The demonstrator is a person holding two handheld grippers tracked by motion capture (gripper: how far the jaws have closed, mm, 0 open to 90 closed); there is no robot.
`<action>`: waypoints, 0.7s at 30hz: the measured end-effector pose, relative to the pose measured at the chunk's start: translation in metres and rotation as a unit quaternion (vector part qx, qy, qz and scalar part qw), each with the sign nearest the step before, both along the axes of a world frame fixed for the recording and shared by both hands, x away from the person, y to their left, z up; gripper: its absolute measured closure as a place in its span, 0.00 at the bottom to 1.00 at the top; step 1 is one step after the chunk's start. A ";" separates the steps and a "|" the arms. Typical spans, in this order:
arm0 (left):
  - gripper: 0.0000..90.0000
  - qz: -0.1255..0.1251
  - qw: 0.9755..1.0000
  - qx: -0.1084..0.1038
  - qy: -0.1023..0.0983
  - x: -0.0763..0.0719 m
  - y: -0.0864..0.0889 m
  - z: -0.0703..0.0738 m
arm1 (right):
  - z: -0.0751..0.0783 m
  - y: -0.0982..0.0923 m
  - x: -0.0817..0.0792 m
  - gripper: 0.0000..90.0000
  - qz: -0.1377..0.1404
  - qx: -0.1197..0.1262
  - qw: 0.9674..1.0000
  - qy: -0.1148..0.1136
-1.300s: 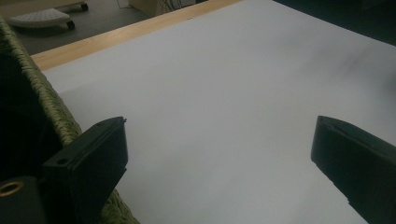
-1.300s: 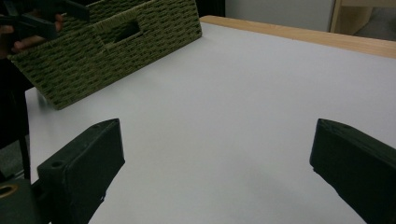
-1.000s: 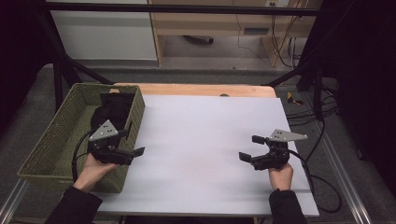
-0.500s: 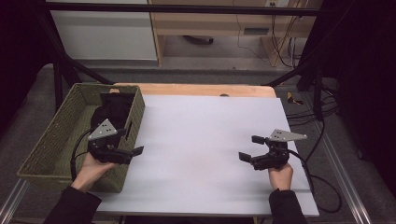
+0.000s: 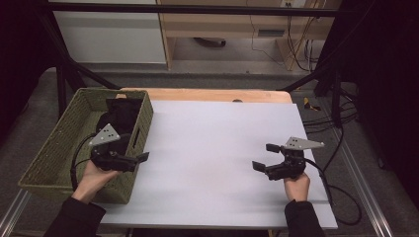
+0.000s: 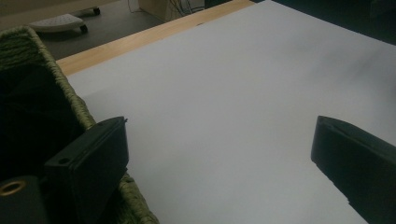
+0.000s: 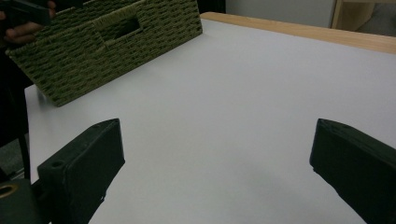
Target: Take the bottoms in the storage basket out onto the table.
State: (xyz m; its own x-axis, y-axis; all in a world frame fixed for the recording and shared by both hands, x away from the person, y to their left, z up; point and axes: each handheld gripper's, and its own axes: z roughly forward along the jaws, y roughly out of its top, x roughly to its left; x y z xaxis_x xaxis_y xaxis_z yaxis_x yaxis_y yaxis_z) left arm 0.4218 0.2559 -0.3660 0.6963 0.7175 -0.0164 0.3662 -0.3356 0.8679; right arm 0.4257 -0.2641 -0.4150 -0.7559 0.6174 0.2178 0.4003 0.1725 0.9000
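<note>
**Left gripper hanging over the basket rim, black cloth waiting inside**

Nearest the camera, the person's two hands are holding their tools low over the white table [image 5: 217,148]. The left gripper [image 5: 132,160] is hovering at the right wall of the green woven basket [image 5: 54,148], its jaws standing wide apart and gripping nothing; in the left gripper view one jaw is sitting just over the woven rim [image 6: 70,88] while the other is hanging above the bare table top. The right gripper [image 5: 264,157] is waiting well apart on the right side, jaws likewise spread wide, empty, hovering over the table without touching it.

Farther back, the black cloth [image 5: 118,116] is lying bunched inside the basket, toward its far end.

The step in hand looks like a reach for that cloth. To do it well, the left gripper is probably best swung back over the rim and lowered onto a raised fold, keeping the jaws wide until both are straddling fabric, and staying clear of the wicker wall so the basket is not dragged.
</note>
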 end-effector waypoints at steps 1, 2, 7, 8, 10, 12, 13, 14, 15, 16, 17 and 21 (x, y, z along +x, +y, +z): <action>0.04 0.000 1.000 0.000 0.000 0.000 0.001 0.000 | 0.000 0.000 0.000 0.04 0.000 0.000 1.000 0.001; 0.04 0.000 1.000 -0.001 0.000 -0.001 0.001 0.001 | 0.000 0.000 0.000 0.04 0.000 0.000 1.000 0.001; 0.04 0.007 1.000 0.000 -0.004 -0.001 0.007 0.004 | -0.001 0.001 0.000 0.04 0.001 -0.005 1.000 0.001; 0.04 0.009 1.000 -0.002 -0.005 -0.001 0.008 0.005 | -0.001 0.002 0.000 0.04 0.000 -0.005 1.000 0.000; 0.04 0.010 1.000 -0.003 -0.006 -0.002 0.009 0.005 | -0.002 0.002 0.000 0.04 0.000 -0.006 1.000 -0.001; 0.04 0.012 1.000 -0.004 -0.007 -0.002 0.012 0.006 | -0.002 0.002 0.000 0.04 -0.003 -0.004 1.000 0.000; 0.04 0.013 1.000 -0.005 -0.007 -0.002 0.013 0.006 | -0.002 0.002 0.000 0.04 -0.002 -0.005 1.000 0.000; 0.04 0.016 1.000 -0.006 -0.007 -0.002 0.015 0.007 | -0.002 0.003 0.000 0.04 -0.001 -0.005 1.000 -0.001; 0.04 0.016 1.000 -0.006 -0.007 -0.002 0.016 0.007 | -0.002 0.003 0.001 0.04 -0.001 -0.006 1.000 -0.001; 0.04 0.016 1.000 -0.006 -0.007 -0.002 0.016 0.007 | -0.002 0.003 0.001 0.04 -0.001 -0.006 1.000 -0.001; 0.04 0.018 1.000 -0.005 -0.007 -0.002 0.018 0.008 | -0.003 0.004 0.001 0.04 -0.001 -0.006 1.000 -0.001; 0.04 0.025 1.000 -0.006 -0.007 -0.002 0.022 0.008 | -0.003 0.003 0.000 0.04 -0.002 -0.005 1.000 0.000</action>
